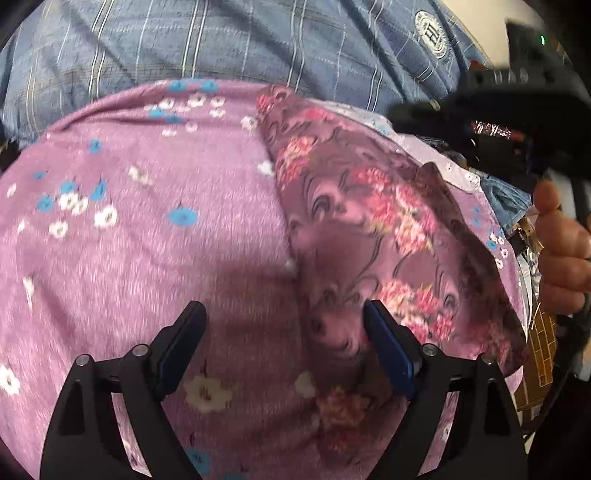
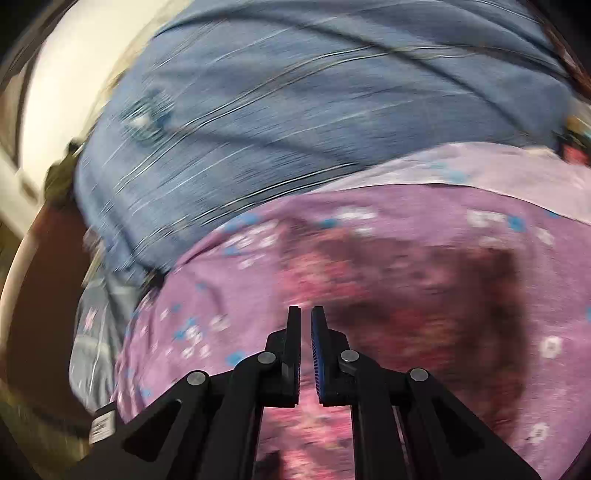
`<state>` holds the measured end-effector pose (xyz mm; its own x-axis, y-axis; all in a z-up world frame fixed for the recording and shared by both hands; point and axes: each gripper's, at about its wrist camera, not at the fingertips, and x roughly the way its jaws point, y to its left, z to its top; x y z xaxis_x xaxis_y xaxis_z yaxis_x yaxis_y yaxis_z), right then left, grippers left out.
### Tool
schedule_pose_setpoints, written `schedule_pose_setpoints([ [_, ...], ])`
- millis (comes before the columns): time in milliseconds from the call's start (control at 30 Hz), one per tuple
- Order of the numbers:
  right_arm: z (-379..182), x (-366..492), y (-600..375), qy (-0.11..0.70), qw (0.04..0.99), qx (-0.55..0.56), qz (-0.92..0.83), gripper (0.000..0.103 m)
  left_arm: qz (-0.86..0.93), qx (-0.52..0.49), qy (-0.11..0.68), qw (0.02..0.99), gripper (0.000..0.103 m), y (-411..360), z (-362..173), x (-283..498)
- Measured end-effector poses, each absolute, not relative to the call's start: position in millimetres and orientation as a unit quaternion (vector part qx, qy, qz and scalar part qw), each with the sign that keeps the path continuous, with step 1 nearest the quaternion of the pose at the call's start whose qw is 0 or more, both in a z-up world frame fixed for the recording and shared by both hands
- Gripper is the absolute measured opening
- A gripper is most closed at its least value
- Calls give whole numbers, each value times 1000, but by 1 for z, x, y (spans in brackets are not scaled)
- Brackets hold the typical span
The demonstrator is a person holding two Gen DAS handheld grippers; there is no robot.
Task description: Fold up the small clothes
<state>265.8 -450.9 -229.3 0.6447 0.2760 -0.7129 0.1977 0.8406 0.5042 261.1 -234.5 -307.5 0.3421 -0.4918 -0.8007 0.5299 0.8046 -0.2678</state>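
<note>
The left hand-held gripper (image 1: 284, 314) hangs just above a mauve cloth (image 1: 147, 240) printed with small white and blue flowers, its two fingers spread wide apart with nothing between them. The cloth fills most of the left wrist view. Lying on it, right of centre, is a darker piece of clothing (image 1: 369, 221) patterned with pink roses and dark swirls; its near end lies between the spread fingers, and the right-side finger with the blue pad (image 1: 388, 350) is at its edge, though contact cannot be made out. Behind the cloth stands a person in a blue checked shirt (image 1: 258, 44) with a round white badge (image 1: 436, 35) on it. At the right edge, a bare hand (image 1: 561, 251) grips a dark device. The right wrist view is heavily blurred. In it, the right hand-held gripper (image 2: 306, 314) has its fingers nearly together, a thin gap between them, holding nothing visible. It hovers over the same mauve cloth (image 2: 229, 295) and rose-patterned clothing (image 2: 406, 295), with the blue shirt (image 2: 314, 110) beyond.
</note>
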Motion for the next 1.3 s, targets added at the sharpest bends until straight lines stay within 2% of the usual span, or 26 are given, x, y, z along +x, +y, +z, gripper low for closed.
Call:
schedule_pose_setpoints([
  [67,-241,279,-437,444,853,273,32,8,-310,15,490,814,89,-233,-312,261],
  [133,-269,301,-434,479,837,263,4,0,-307,27,482,820,89,-236,-313,257],
  [233,-303,322,-440,499,824,269,-7,0,-309,33,478,822,89,-240,-314,257],
  [333,-297,326,-441,499,824,268,-12,1,-313,23,482,818,88,-238,-312,260],
  [500,-253,275,-457,430,859,279,-6,19,-295,12,462,836,88,-233,-302,262],
  [600,-230,242,-457,401,878,256,-42,23,-275,33,435,857,88,-235,-296,257],
  [733,-236,198,-462,407,875,237,-112,23,-263,44,432,862,88,-242,-300,258],
  [833,-273,194,-462,440,854,236,-144,20,-257,54,429,864,89,-247,-304,257],
  [900,-292,196,-462,426,860,241,-143,20,-256,61,426,865,89,-250,-306,256],
  [1300,-264,188,-448,379,890,181,-176,23,-251,60,411,874,93,-255,-303,255],
])
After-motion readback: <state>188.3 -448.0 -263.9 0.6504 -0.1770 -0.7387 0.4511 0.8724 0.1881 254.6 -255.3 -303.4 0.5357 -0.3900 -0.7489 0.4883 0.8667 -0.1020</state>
